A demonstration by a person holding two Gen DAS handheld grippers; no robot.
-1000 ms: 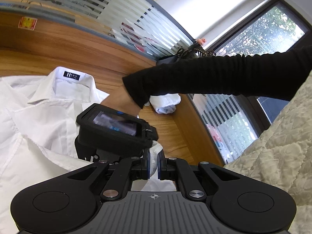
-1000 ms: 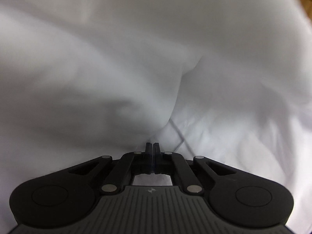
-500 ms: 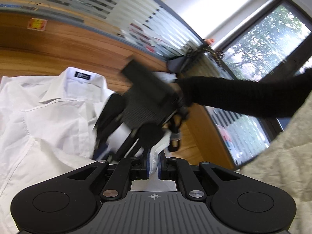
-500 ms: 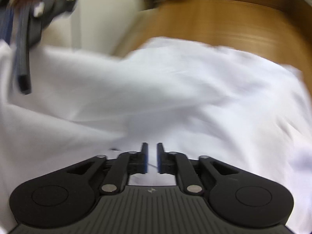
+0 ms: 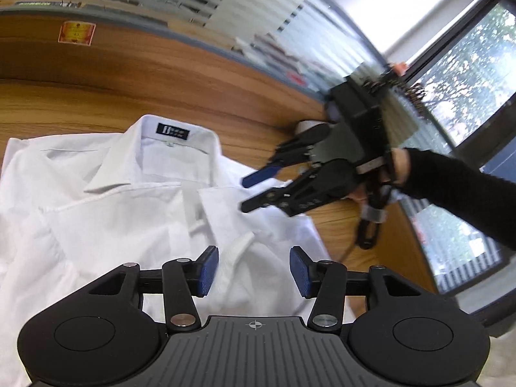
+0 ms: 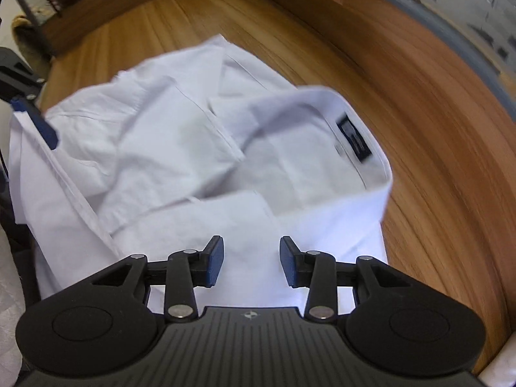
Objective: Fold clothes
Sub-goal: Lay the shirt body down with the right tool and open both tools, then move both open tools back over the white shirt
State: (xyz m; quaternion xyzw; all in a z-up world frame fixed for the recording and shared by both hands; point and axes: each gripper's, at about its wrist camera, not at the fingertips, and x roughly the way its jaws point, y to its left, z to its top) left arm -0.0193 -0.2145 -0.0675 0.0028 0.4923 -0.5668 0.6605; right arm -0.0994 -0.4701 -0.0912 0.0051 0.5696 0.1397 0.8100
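Now both hand-held grippers wide open, empty, above white shirt.

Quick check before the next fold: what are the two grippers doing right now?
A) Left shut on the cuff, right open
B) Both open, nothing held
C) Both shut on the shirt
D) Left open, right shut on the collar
B: the left gripper and the right gripper both show their pads apart with nothing between them, above the white shirt.

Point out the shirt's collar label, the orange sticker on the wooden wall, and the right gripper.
collar label (image 5: 172, 134), left wrist view, centre of the dark tag.
orange sticker (image 5: 76, 33), left wrist view, its middle.
right gripper (image 6: 251, 262), right wrist view, midway between its open fingers.
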